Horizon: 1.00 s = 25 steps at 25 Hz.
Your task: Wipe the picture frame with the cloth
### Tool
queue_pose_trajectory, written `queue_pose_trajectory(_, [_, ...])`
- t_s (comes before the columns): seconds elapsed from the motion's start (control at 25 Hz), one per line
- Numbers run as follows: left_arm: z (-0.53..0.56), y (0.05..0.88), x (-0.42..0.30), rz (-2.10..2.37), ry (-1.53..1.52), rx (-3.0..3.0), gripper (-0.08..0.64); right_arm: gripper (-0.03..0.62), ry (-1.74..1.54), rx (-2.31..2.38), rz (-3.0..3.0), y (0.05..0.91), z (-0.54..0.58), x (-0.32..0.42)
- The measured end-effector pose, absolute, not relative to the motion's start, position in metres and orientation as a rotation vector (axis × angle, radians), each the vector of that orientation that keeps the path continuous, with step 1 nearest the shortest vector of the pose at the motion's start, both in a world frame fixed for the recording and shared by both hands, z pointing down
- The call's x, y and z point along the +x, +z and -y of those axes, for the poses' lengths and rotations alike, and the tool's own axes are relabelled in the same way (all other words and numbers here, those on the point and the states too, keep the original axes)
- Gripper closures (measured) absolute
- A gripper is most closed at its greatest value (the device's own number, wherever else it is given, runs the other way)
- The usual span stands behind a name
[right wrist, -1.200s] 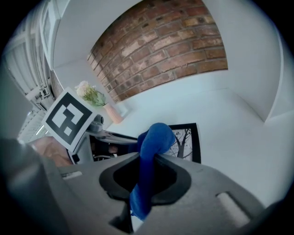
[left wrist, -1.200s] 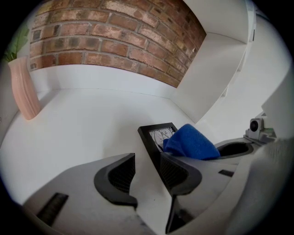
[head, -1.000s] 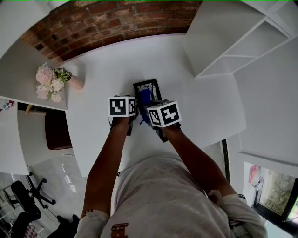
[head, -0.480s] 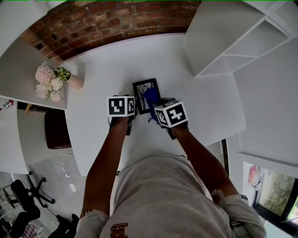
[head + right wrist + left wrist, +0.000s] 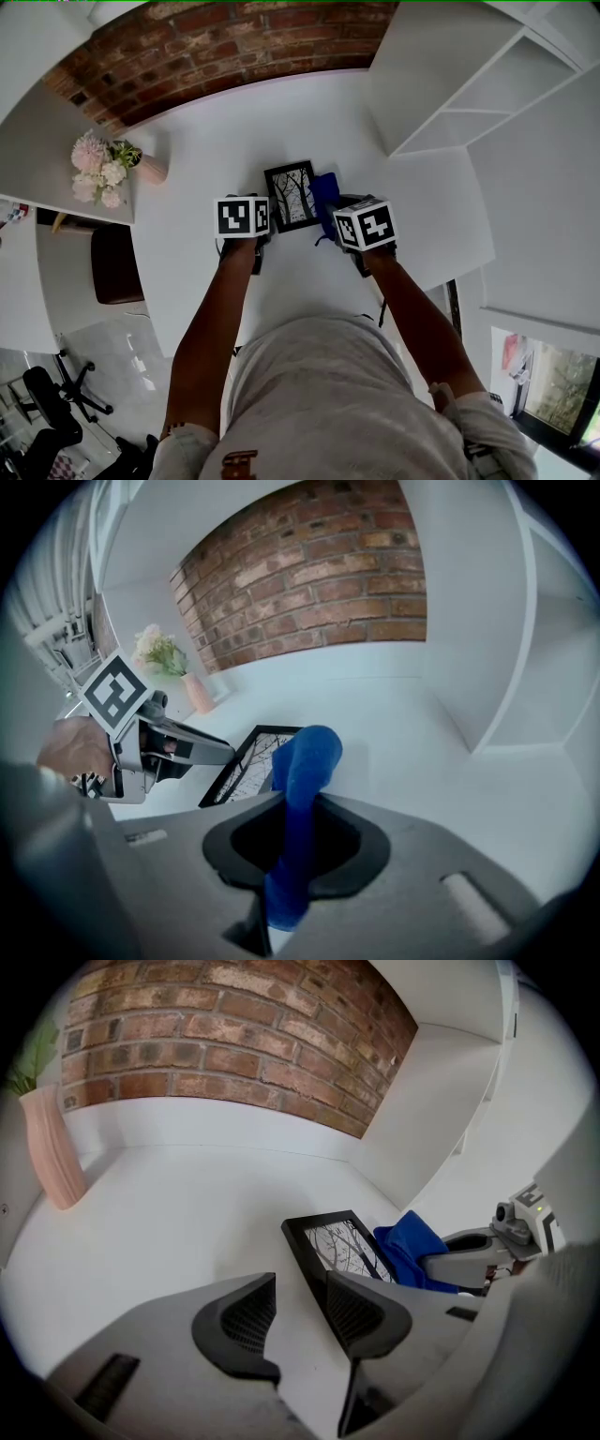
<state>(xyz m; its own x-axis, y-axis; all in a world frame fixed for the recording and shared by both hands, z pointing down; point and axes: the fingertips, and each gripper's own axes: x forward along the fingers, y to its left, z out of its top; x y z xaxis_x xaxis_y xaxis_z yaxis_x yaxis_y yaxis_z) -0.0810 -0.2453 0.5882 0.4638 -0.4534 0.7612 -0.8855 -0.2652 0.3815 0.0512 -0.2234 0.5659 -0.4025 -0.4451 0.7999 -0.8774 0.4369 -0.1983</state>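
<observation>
A black picture frame [image 5: 291,195] with a tree print lies flat on the white table [image 5: 216,131]. My left gripper [image 5: 266,228] stands open at the frame's near left corner. In the left gripper view the frame [image 5: 328,1241] has its left edge running along the inside of the right jaw, with bare table in the gap between the jaws of that gripper [image 5: 302,1312]. My right gripper [image 5: 334,214] is shut on a blue cloth [image 5: 324,192], which hangs just off the frame's right edge. The cloth [image 5: 305,761] sticks up from the right gripper [image 5: 291,855], beside the frame [image 5: 248,761].
A pink vase of pale flowers [image 5: 103,167] stands at the table's far left by the brick wall [image 5: 216,42]. A white shelf unit [image 5: 469,84] borders the table on the right. The table's near edge lies just below my arms.
My right gripper has carried the blue cloth to the right, off the frame's face to its right side, so the print now shows in full. The left gripper has stayed put.
</observation>
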Motion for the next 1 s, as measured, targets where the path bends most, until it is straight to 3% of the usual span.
queue_pose_trajectory(0.56, [0.243, 0.564, -0.08, 1.152, 0.637, 1.941, 0.396, 0.54, 0.788, 1.153, 2.189, 0.514, 0.234, 0.057])
queue_pose_trajectory(1.0, [0.238, 0.427, -0.064, 1.154, 0.159, 2.306, 0.399, 0.54, 0.493, 1.19, 2.541, 0.395, 0.245, 0.033])
